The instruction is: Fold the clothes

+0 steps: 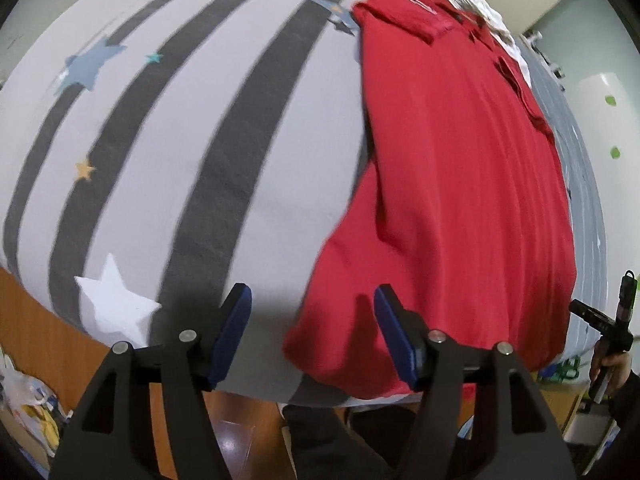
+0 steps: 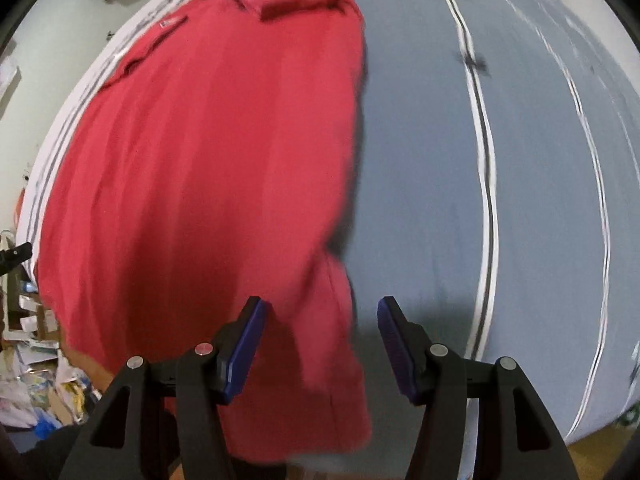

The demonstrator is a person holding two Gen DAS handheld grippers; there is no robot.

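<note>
the red shirt [image 1: 460, 168] was laid out lengthwise on a bed, its collar end turned toward the far side and its bottom hem brought to the near edge of the mattress. in the left wrist view it was seen resting partly on a grey sheet [image 1: 224, 132] crossed by dark stripes and scattered with stars, among them a white star [image 1: 116, 304] near the bed's edge. in the right wrist view the same shirt [image 2: 192, 168] was seen lying beside a plain grey-blue sheet [image 2: 420, 168] marked by thin white and black lines. a folded sleeve or flap was seen near the collar end, and the lower corners of the shirt were slightly rumpled and hung a little over the mattress edge.

the left gripper [image 1: 312, 324] was held above the near left corner of the shirt, its blue pads spread apart with nothing pinched between them; the hem lay below the gap, untouched as far as could be told. the right gripper [image 2: 322, 336] was held above the near right corner, its pads likewise parted and not pressed on the cloth, though the shirt's edge was seen beneath the gap.

both views were blurred. a hand [image 1: 612, 364] holding the other gripper's handle was caught at the right edge of the left wrist view. a wooden floor [image 1: 44, 320] and a heap of papers [image 2: 36, 380] were seen beside the bed.
</note>
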